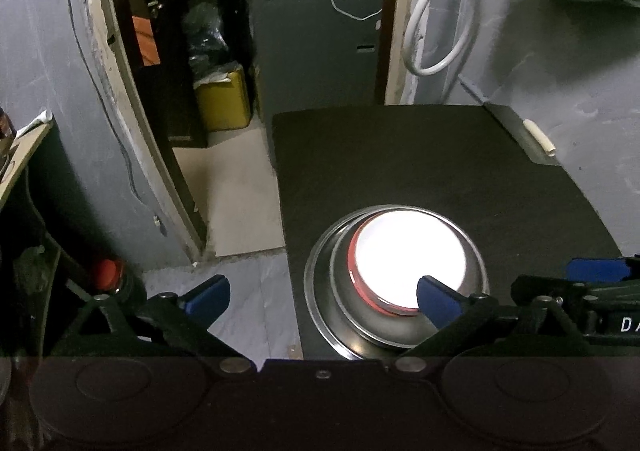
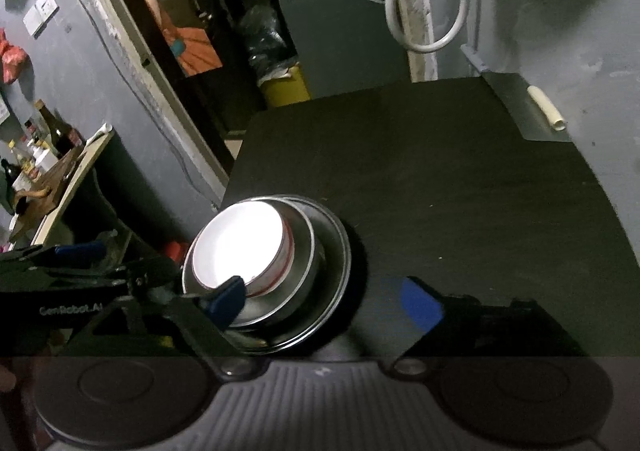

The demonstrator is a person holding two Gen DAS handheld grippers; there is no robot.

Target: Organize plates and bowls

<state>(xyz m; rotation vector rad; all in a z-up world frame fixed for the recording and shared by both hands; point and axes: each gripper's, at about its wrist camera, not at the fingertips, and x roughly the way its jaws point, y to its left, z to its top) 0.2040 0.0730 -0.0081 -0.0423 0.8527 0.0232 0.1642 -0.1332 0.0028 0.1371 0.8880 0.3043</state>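
— Any writing legible?
— "GenRobot.AI" showed on the left gripper [image 2: 86, 251] in the right wrist view; only "DA" on the right gripper's [image 2: 328, 297] body opposite.
— The dishes?
— A white bowl [image 1: 410, 261] with a red rim sat nested in a steel bowl [image 1: 474, 271] on a steel plate [image 1: 316, 283], near the black table's [image 1: 440, 159] left front edge.
— The tongs?
— Both were spread wide, grasping nothing.

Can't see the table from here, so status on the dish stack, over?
Left tongs open. Right tongs open, holding nothing. White bowl nested in steel bowl on steel plate. Table otherwise bare.
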